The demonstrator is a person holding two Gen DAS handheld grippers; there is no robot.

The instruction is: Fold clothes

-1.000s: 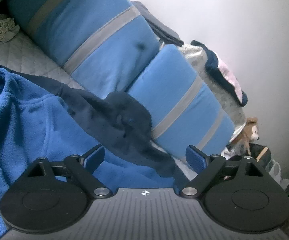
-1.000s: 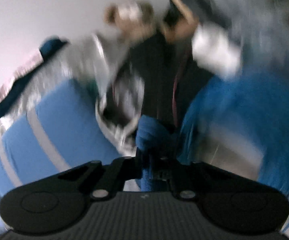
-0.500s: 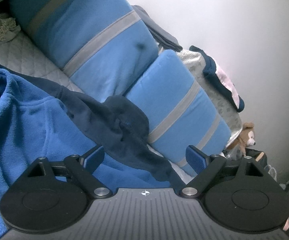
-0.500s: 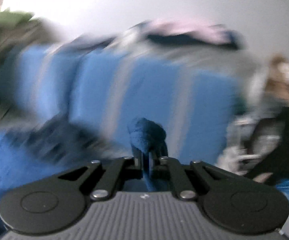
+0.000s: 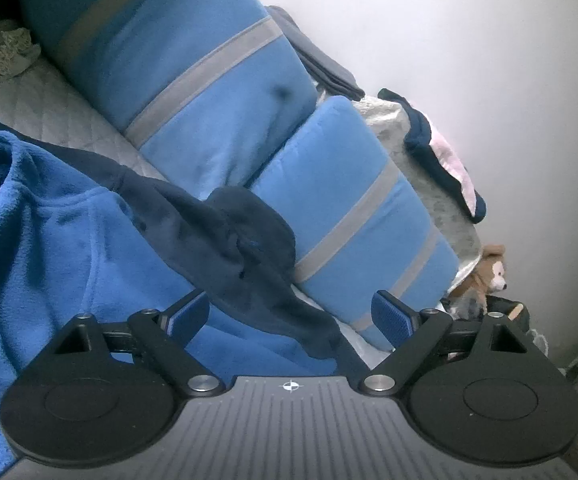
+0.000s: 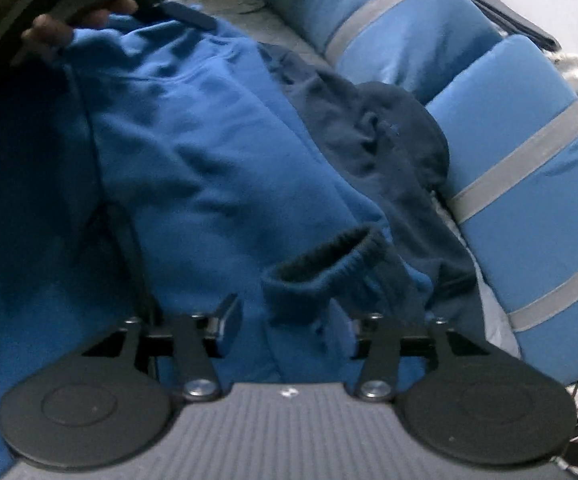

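A: Where's the blue fleece top [image 6: 217, 152]?
B: Spread on the bed, left of the striped cushions [image 5: 217, 80], its cuff [image 6: 329, 264] near the right gripper [image 6: 289, 324].
A: Grippers?
B: Left gripper [image 5: 291, 316] and right both released, grasping nothing

Striped blue cushions [image 6: 529, 152] wall off the right side just beside the fleece's navy hood [image 6: 389, 132].

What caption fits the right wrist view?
Open right claw over the ribbed sleeve cuff of a blue fleece jacket.
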